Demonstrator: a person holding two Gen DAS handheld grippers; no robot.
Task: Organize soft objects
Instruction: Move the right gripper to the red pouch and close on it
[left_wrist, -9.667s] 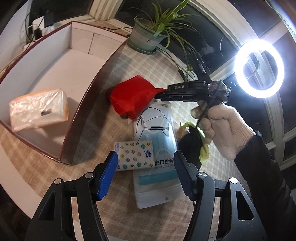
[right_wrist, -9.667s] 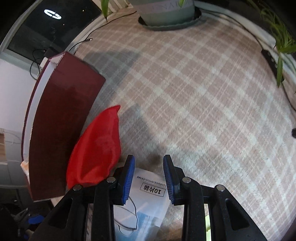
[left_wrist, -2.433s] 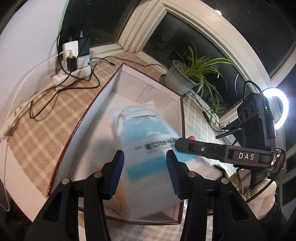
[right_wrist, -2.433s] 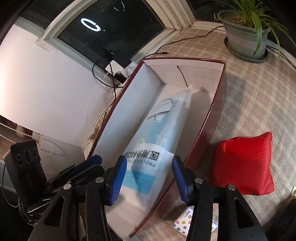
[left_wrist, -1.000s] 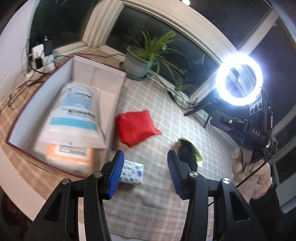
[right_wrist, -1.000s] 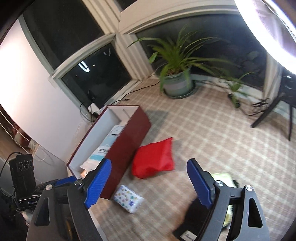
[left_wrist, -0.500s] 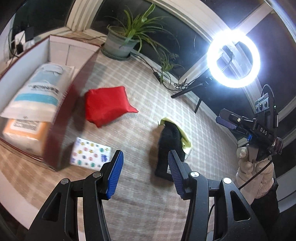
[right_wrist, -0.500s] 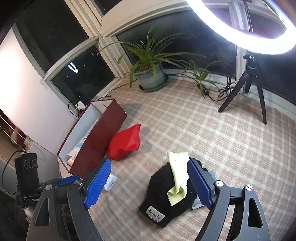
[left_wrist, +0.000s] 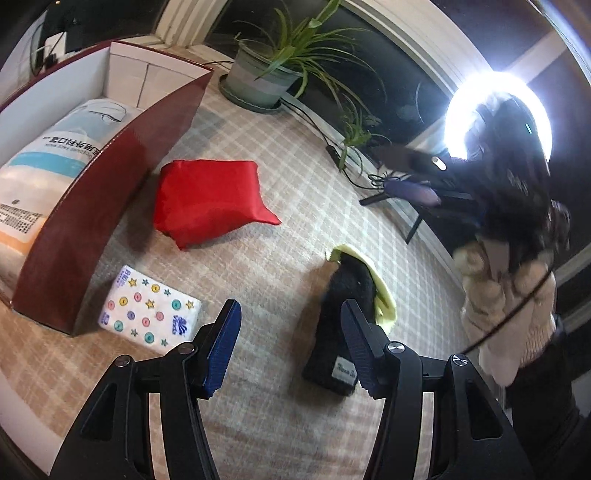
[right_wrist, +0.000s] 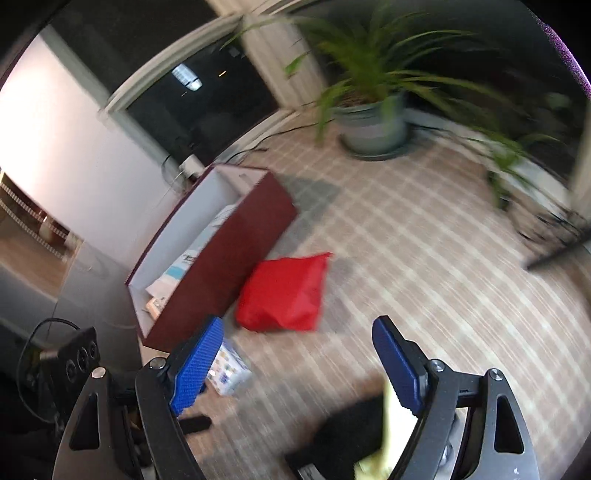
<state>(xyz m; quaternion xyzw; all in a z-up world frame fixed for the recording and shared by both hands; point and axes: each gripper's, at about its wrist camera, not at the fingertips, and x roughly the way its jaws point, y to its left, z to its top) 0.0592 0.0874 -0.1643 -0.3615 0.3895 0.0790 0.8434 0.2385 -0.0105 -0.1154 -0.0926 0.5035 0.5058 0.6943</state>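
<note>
**A:** So where's everything sitting right now?

**B:** The dark red box (left_wrist: 92, 206) with the white inside is at the left of the checked table (left_wrist: 280, 155). Inside it there's a white and blue face mask pack (left_wrist: 55, 151) lying flat, on top of something orange that's mostly hidden. Just outside the box wall there's a red cloth pouch (left_wrist: 210, 199), and nearer the camera a tissue pack (left_wrist: 147, 314) with stars and buttons printed on it, right beside the box's corner.

**A:** And the dark thing?

**B:** That's a black knit hat (left_wrist: 340, 317) with a small label, lying on a yellow-green cloth (left_wrist: 384, 299) that pokes out along its far side. It's well apart from the box, over on the right.

**A:** What's the left tool (left_wrist: 291, 343) doing?

**B:** Its blue pads are spread and have just been opening wider. Nothing between them, just bare tablecloth. The right-hand pad overlaps the hat's edge in the view, can't tell if it touches.

**A:** The right tool (right_wrist: 295, 365)?

**B:** Spread wide too, its jaws just closed a little, and it's pinching nothing. That view is pretty blurred. The hat and cloth sit low in the picture by its right finger. From the left view, the right tool is just a dark smear in a light-gloved hand (left_wrist: 506, 306).

**A:** Background?

**B:** A potted plant (left_wrist: 269, 74) by the dark window and a ring light (left_wrist: 498, 118).
</note>
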